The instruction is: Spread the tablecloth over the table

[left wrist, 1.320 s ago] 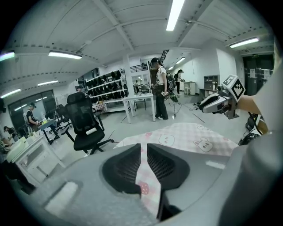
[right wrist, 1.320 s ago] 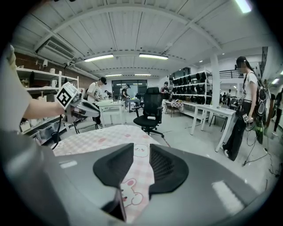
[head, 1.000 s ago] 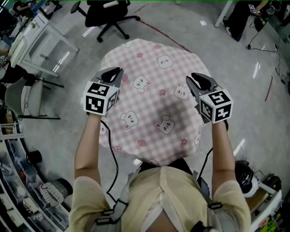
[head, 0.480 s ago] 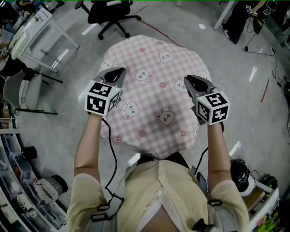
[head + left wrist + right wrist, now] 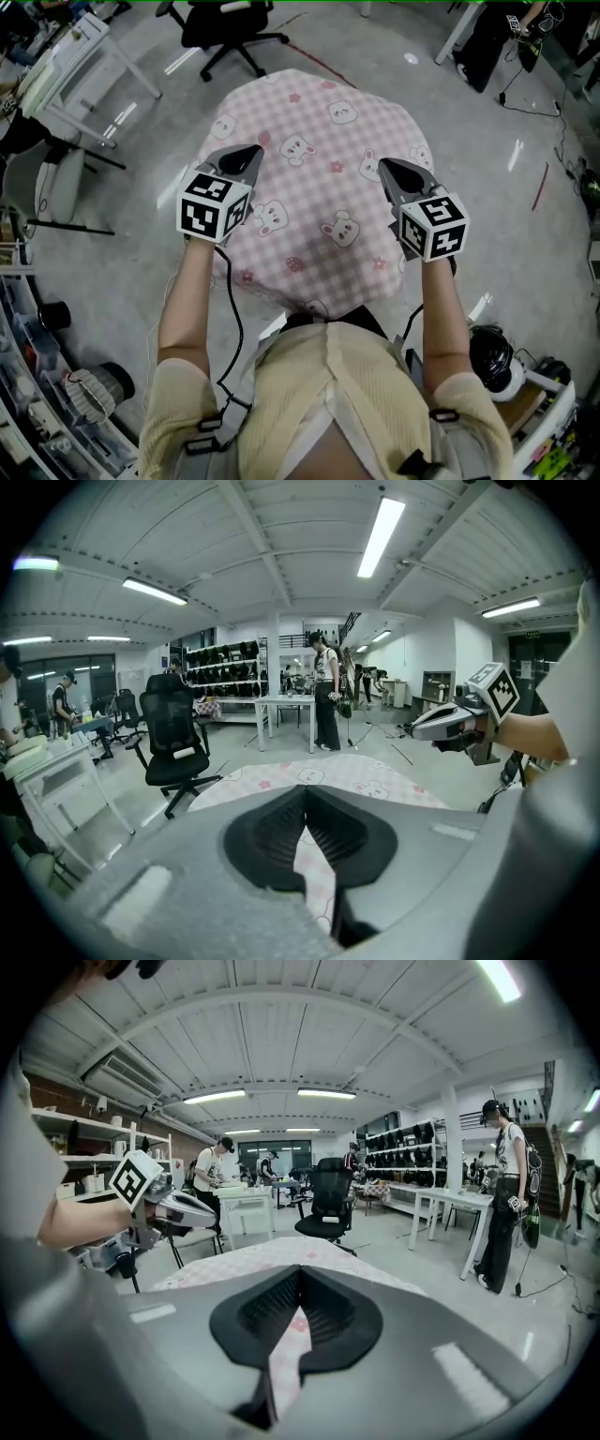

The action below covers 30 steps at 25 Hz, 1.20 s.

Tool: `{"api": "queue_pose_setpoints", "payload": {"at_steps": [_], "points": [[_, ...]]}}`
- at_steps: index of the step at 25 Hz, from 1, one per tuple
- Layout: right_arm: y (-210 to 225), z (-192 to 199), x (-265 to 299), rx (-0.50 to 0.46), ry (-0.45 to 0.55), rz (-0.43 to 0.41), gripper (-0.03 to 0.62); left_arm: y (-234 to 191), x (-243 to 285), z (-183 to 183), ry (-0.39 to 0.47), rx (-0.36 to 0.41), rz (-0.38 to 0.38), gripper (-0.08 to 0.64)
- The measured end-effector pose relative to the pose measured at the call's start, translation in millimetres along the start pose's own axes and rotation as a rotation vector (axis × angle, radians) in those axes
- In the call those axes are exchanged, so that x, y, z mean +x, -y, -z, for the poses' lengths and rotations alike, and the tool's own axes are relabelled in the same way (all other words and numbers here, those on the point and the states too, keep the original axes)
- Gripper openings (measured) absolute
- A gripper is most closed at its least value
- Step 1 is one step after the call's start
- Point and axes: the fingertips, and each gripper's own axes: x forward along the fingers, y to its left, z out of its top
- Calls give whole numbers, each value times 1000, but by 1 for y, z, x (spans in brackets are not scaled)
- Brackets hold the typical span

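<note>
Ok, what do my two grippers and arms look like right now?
The left gripper and right gripper are grey shells tapering to black ribbed jaws. Each carries a white cube with black square markers and trails a black cable. The sleeves are short, pale yellow.

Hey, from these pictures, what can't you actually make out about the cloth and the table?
- Table: head view. The tablecloth covers whatever lies beneath it, so no table shows.
- Cloth's near edge: both gripper views. The bodies of the left gripper and the right gripper block everything but the pinched strip.
- Grip points: head view. Each gripper's own body covers them.
</note>
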Motion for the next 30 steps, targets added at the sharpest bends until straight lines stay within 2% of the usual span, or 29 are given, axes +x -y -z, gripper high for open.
{"api": "queue_pose_setpoints", "payload": {"at_steps": [8, 19, 25, 30], "points": [[-13, -1, -4, 46, -3, 30, 5, 2, -14, 8, 4, -35, 10, 6], [-4, -8, -13, 57, 22, 34, 5, 16, -14, -8, 52, -81, -12, 6], [-4, -15, 1, 65, 4, 43, 5, -1, -8, -8, 51, -105, -1, 6], [-8, -28, 32, 71, -4, 45, 5, -34, -2, -10, 45, -110, 0, 6]]}}
